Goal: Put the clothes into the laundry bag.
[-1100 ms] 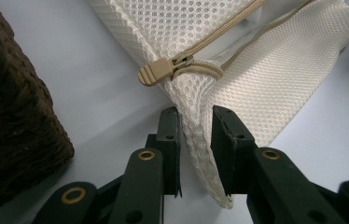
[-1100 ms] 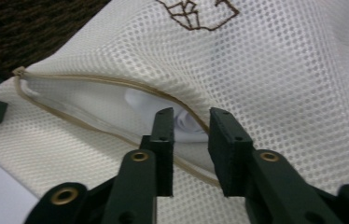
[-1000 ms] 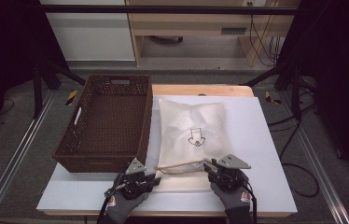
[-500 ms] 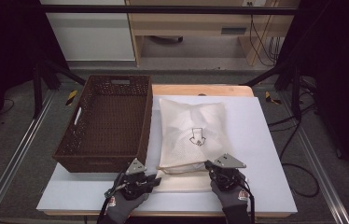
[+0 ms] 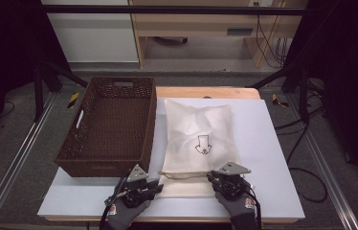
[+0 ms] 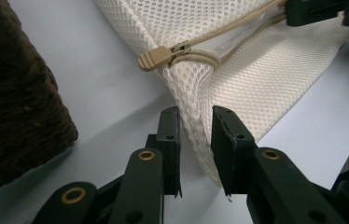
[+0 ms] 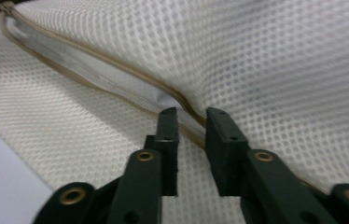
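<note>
A cream mesh laundry bag [image 5: 198, 139] is laid flat on the white counter [image 5: 273, 158], just right of a brown wicker basket [image 5: 107, 127]; an arrow mark is printed on its upper face. Its near, zipped edge is met by 2 grippers.

The left gripper [image 5: 143, 187] is set at the bag's near left corner. In the left gripper view a fold of mesh at that corner is seen between the narrowly parted jaws of the left gripper [image 6: 196, 123], pinched by them, with the beige zipper pull [image 6: 156, 58] just beyond (it lies at the corner's tip).

The right gripper [image 5: 227, 179] is placed at the near right part of the edge. Its jaws have just been opening; in the right gripper view they are narrowly parted astride the zipper seam [image 7: 93, 70], and whether the right gripper [image 7: 191, 116] presses the fabric cannot be told.
</note>
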{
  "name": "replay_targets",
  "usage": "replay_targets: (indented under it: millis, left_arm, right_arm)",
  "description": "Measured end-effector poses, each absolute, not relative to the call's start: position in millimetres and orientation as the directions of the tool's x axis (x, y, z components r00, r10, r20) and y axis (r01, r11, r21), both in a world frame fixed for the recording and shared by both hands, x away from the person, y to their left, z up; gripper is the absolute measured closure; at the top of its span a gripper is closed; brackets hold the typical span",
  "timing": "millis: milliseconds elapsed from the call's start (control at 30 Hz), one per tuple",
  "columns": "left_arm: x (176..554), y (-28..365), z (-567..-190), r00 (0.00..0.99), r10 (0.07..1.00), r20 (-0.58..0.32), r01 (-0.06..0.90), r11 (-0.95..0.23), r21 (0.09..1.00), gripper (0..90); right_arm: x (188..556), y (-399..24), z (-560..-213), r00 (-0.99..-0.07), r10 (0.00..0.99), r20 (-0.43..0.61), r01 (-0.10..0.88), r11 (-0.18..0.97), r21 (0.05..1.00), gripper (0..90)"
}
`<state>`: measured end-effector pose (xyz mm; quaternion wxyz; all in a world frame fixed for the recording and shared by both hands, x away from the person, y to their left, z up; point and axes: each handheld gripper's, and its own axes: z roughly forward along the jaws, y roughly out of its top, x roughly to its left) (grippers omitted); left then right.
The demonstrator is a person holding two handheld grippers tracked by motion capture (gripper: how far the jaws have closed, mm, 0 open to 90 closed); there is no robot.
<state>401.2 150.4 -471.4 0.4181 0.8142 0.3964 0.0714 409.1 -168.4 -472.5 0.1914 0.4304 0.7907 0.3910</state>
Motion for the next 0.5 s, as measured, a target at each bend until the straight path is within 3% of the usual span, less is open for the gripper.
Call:
replay_targets:
  millis: [133, 300, 467, 500]
  left_arm:
    - [401.4, 157.2, -468.6, 0.670, 0.711, -0.214, 0.582, -0.325, 0.745, 68.8]
    - [404.6, 155.1, -469.1, 0.679, 0.706, -0.202, 0.574, -0.339, 0.745, 69.4]
    - [411.7, 152.4, -473.1, 0.676, 0.703, -0.220, 0.587, -0.334, 0.738, 72.0]
    - [413.2, 151.6, -474.5, 0.674, 0.701, -0.233, 0.594, -0.327, 0.735, 73.1]
  right_arm:
    - [402.0, -198.7, -458.3, -0.502, 0.863, 0.065, 0.517, 0.238, 0.822, 68.6]
    - [403.0, -243.1, -466.1, -0.329, 0.944, 0.033, 0.587, 0.177, 0.790, 65.6]
    - [407.5, -251.9, -480.2, -0.317, 0.945, 0.077, 0.640, 0.153, 0.753, 64.5]
    - [408.9, -251.4, -481.0, -0.319, 0.943, 0.094, 0.649, 0.145, 0.747, 68.7]
